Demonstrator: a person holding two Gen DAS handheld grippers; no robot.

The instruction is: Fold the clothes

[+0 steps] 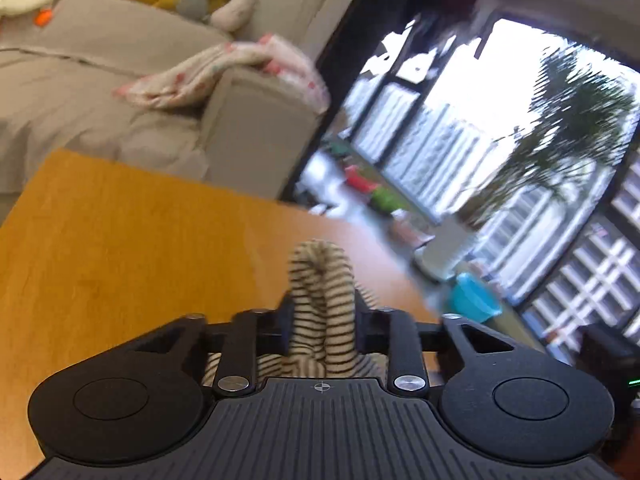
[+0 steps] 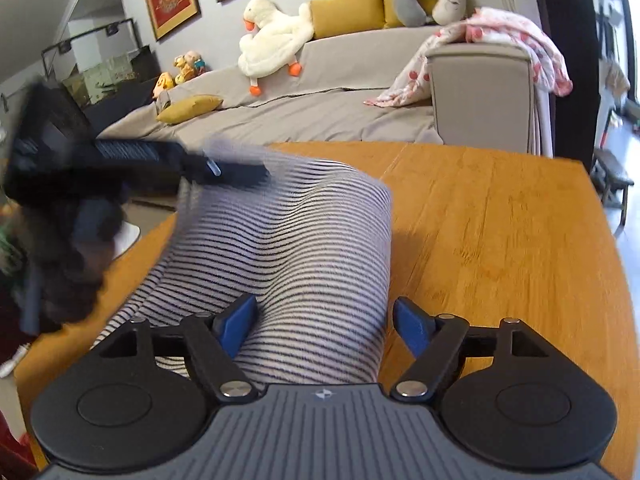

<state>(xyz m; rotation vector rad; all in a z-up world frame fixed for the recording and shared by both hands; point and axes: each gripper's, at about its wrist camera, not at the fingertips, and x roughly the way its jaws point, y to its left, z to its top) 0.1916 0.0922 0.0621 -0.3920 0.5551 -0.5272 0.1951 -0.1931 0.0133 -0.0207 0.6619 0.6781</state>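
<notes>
**Striped garment pinched at one end, draped over a wooden table**

Striped garment, a soft knit in cream with thin dark horizontal lines, rises in a rumpled, arching sheet above the wooden table. Its stripes bend in waves where the cloth buckles. One straight folded edge runs down its right side, close to the table's grain.

Left gripper, black plastic with a ribbed housing and round pivot discs, has its jaws drawn close together on a bunched roll of the cloth. The fabric stands up between the dark fingers as a rounded, tube-like hump, and more of it gathers in folds behind them. In the right wrist view this same tool appears as a blurred black shape at the garment's upper left corner.

Right gripper has its jaws spread wide. Its blue pads sit on either side of the near end of the cloth, which passes between them; the left pad lies against the fabric and the right pad is clear of it, over bare wood.

The table is smooth, honey-orange, with visible grain and a seam between boards. Beyond it stands a grey upholstered sofa carrying mustard cushions, a plush white duck and a floral blanket slung over the armrest. Large dark-framed windows appear, blurred, in the left wrist view.
</notes>
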